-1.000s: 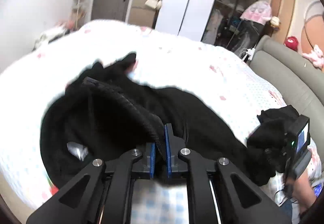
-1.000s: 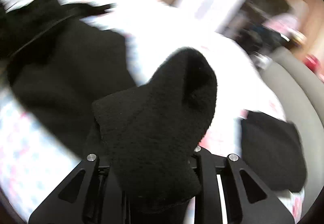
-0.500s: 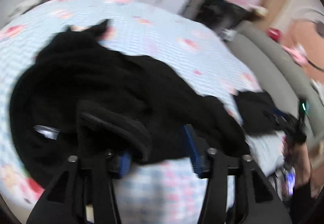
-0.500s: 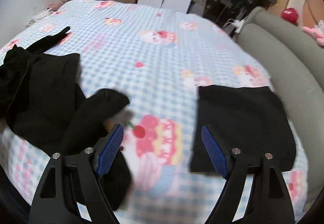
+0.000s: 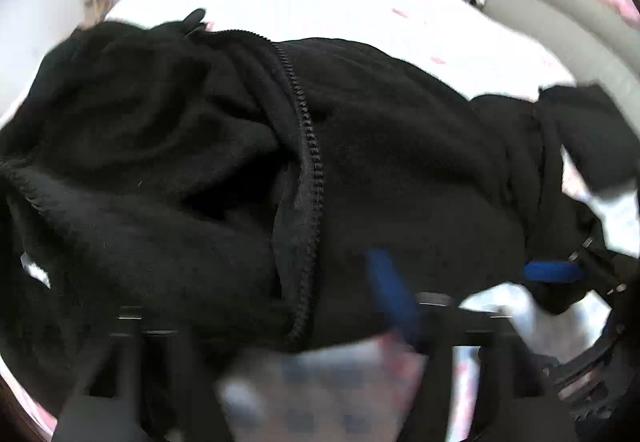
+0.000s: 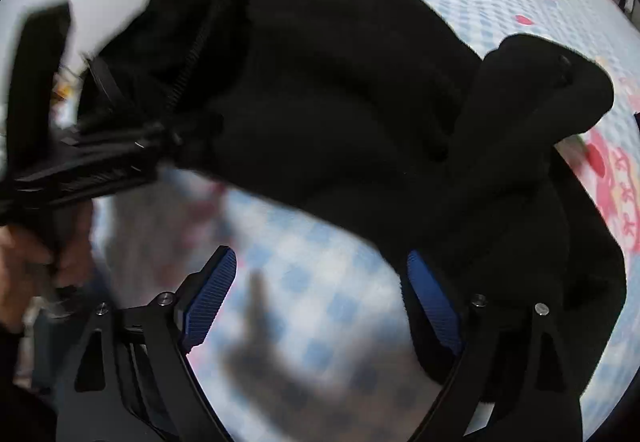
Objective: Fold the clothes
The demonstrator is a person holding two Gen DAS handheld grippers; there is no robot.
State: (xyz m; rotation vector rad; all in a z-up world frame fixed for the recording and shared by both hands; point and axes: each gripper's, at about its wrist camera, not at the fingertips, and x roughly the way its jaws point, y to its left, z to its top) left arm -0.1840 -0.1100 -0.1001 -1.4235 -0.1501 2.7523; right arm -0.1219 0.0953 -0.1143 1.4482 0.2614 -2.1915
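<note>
Black fleece everywhere: the jacket (image 5: 400, 146) is sprawled over most of the near half of the bed (image 5: 360, 6), zipper (image 5: 310, 146) running near-to-far down the middle, one sleeve (image 6: 536, 90) flopped out to the right on the checked sheet (image 6: 320, 282).

Left gripper (image 5: 280, 326) is way down in the jacket's near hem and pretty blurred. Its jaws are closing with fleece bunched between them, but I honestly can't tell if the pads are pinching it. One blue pad (image 5: 390, 294) shows.

Right gripper (image 6: 320, 298) is spread wide and opening, only sheet between the fingers, though the right pad (image 6: 432, 306) sits right against the jacket's edge. A hand (image 6: 36, 262) shows at the left edge of that view.
</note>
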